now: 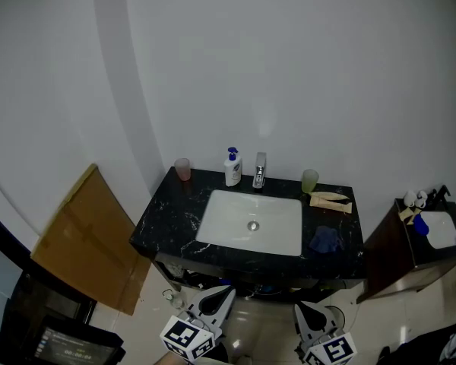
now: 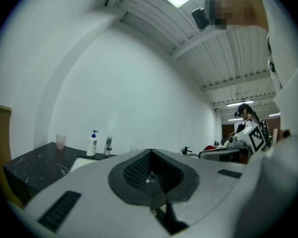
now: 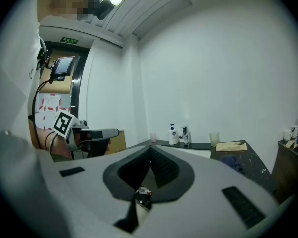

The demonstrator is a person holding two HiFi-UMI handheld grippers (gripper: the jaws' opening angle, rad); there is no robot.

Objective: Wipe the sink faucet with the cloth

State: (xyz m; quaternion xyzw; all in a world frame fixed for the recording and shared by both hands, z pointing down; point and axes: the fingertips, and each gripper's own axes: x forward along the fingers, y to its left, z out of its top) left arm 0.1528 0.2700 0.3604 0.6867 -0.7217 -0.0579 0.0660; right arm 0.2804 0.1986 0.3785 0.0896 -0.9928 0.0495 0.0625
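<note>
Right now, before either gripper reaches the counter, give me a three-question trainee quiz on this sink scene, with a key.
1. Multiple choice: where does the blue cloth lie relative to the white sink? A inside it; B on the black counter to its right; C behind it against the wall.
2. True or false: in the head view, the soap pump bottle stands just left of the faucet.
3. Fill in: the jaws of the left gripper and the right gripper are both ___, with nothing held.

Key: 1 B; 2 true; 3 shut.
</note>
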